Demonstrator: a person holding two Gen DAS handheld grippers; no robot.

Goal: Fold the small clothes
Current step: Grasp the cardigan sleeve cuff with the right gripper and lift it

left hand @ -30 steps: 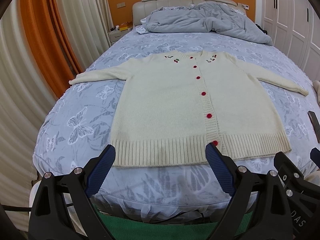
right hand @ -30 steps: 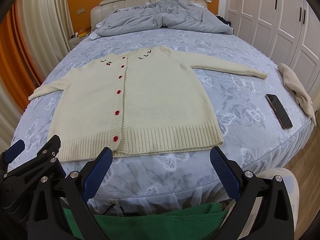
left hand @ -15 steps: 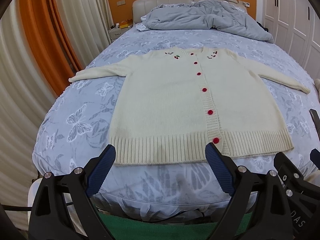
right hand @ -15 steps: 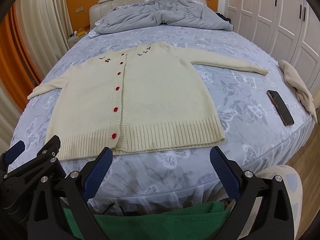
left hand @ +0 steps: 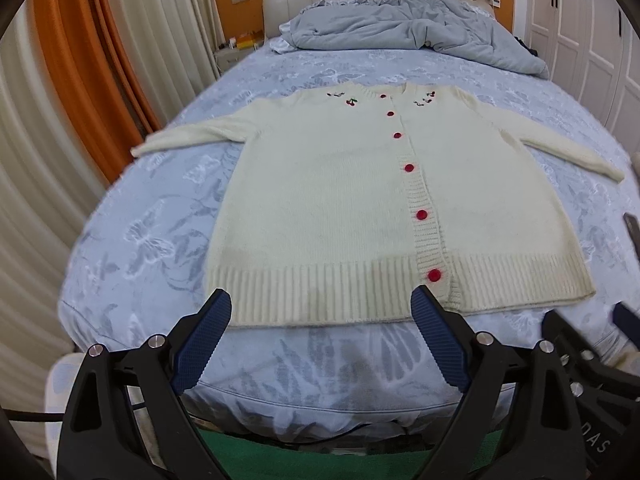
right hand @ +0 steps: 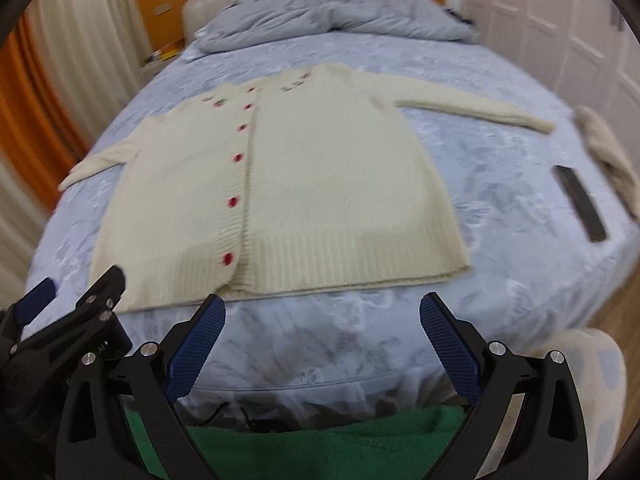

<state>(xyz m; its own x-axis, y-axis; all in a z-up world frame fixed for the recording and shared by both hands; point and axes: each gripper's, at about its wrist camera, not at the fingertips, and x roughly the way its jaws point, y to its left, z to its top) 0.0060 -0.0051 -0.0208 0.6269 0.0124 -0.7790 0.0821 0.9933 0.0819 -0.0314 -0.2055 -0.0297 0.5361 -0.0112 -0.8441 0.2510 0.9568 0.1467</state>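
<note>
A cream knitted cardigan [left hand: 328, 208] with red buttons and cherry embroidery lies flat, face up, on the blue butterfly bedsheet [left hand: 152, 232], sleeves spread out, hem toward me. It also shows in the right wrist view [right hand: 320, 184]. My left gripper [left hand: 322, 304] is open and empty, hovering just before the hem, left of the button band. My right gripper [right hand: 322, 310] is open and empty, just before the hem's right half. Each gripper shows at the edge of the other's view.
A dark phone [right hand: 580, 208] and a cream cloth [right hand: 608, 152] lie on the bed's right side. A crumpled grey duvet [left hand: 408, 16] lies by the headboard. Curtains [left hand: 60, 100] hang left, white wardrobes [right hand: 560, 20] right. Green fabric [right hand: 328, 448] is below the bed edge.
Both grippers have moved forward toward the cardigan's hem, which now looks larger and closer. The right wrist view is motion-blurred. Both stay open.
</note>
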